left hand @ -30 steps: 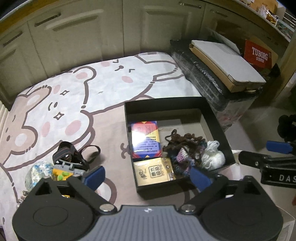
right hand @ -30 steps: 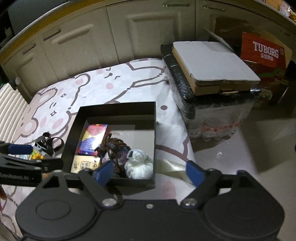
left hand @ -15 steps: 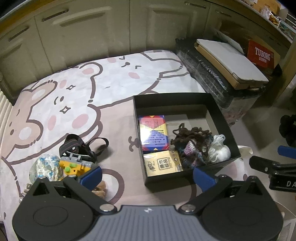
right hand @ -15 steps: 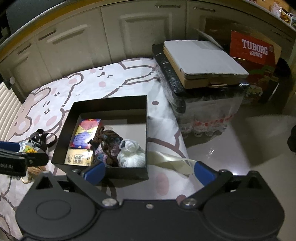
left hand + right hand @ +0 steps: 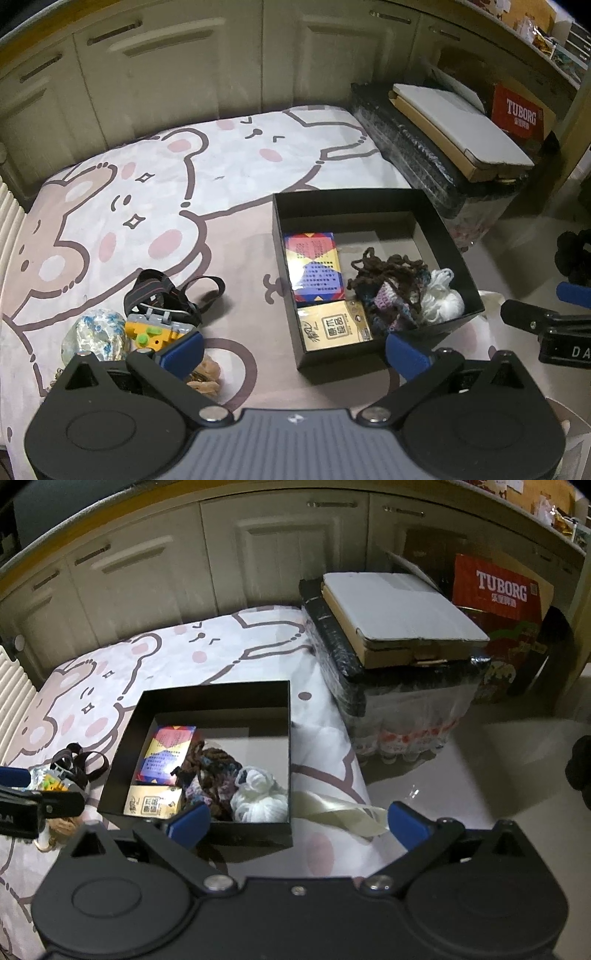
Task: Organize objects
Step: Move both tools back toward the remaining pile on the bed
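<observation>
- Both claws hang spread wide and hold nothing: the left gripper [image 5: 293,349] sits over the near edge of the bear blanket [image 5: 147,206], and the right gripper [image 5: 297,821] over the box's near right corner.
- Black box [image 5: 436,218] lies open on the blanket, right of the loose items.
- Inside it, a colourful card box [image 5: 314,266] lies at the far left, a gold packet [image 5: 334,328] just near of it, dark yarn [image 5: 388,273] in the middle, and a white yarn ball [image 5: 443,299] at the right wall.
- Left of the box lie a black strap [image 5: 162,288], a yellow toy block [image 5: 155,332] touching it, and a crinkled foil ball [image 5: 94,332] beside that.
- Cream ribbon [image 5: 340,812] trails off the blanket's right edge.
</observation>
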`<state>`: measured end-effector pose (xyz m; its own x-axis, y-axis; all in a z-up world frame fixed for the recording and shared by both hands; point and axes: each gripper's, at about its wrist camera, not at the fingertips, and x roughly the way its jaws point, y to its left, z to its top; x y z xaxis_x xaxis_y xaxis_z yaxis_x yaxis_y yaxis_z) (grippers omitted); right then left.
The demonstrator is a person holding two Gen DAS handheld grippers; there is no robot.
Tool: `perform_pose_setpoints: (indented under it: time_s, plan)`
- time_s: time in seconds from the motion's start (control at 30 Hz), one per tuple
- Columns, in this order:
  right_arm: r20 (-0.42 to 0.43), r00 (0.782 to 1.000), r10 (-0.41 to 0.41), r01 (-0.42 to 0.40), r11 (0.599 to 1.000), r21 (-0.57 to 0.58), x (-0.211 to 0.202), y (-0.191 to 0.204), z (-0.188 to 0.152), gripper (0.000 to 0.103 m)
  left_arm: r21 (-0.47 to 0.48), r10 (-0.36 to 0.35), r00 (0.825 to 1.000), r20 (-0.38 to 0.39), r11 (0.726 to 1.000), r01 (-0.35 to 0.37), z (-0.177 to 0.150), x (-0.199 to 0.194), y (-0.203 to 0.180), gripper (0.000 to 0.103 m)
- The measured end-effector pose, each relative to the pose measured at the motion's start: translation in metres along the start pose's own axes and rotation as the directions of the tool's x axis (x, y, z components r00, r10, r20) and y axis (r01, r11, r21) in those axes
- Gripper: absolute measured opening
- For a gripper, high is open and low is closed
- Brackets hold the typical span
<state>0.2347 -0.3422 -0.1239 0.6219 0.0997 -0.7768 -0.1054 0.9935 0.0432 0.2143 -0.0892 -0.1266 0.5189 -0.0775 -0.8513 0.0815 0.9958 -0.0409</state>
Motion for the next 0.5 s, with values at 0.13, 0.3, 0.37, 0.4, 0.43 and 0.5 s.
perform_pose_setpoints:
  time_s: [0.13,0.3,0.37,0.4,0.43,0.5]
  plan:
    - [0.006,1.0,-0.003,0.003,1.0,-0.003,0.003,0.006,0.001,0.103,-0.008,0.013,1.0,0.015,1.0,-0.013,-0.002,-0.003,0.011,0.103]
    - [0.001,1.0,0.007,-0.007,1.0,-0.013,0.007,0.018,0.002,0.103,-0.034,0.029,0.999,0.025,0.999,-0.028,-0.004,-0.008,0.031,0.103]
    - [0.008,1.0,0.014,-0.014,1.0,-0.02,0.008,0.026,0.003,0.103,-0.047,0.039,0.999,0.027,0.998,-0.038,-0.006,-0.009,0.042,0.103]
    - [0.01,1.0,0.019,-0.019,1.0,-0.022,0.009,0.03,0.004,0.103,-0.053,0.046,0.999,0.027,0.998,-0.045,-0.007,-0.01,0.047,0.103]
    - [0.01,1.0,0.027,-0.027,0.999,-0.023,0.01,0.035,0.005,0.103,-0.059,0.054,0.998,0.027,0.997,-0.052,-0.009,-0.011,0.053,0.103]
    - [0.009,0.999,0.042,-0.042,0.999,-0.03,0.013,0.045,0.006,0.103,-0.075,0.065,0.997,0.028,0.995,-0.063,-0.011,-0.014,0.064,0.103]
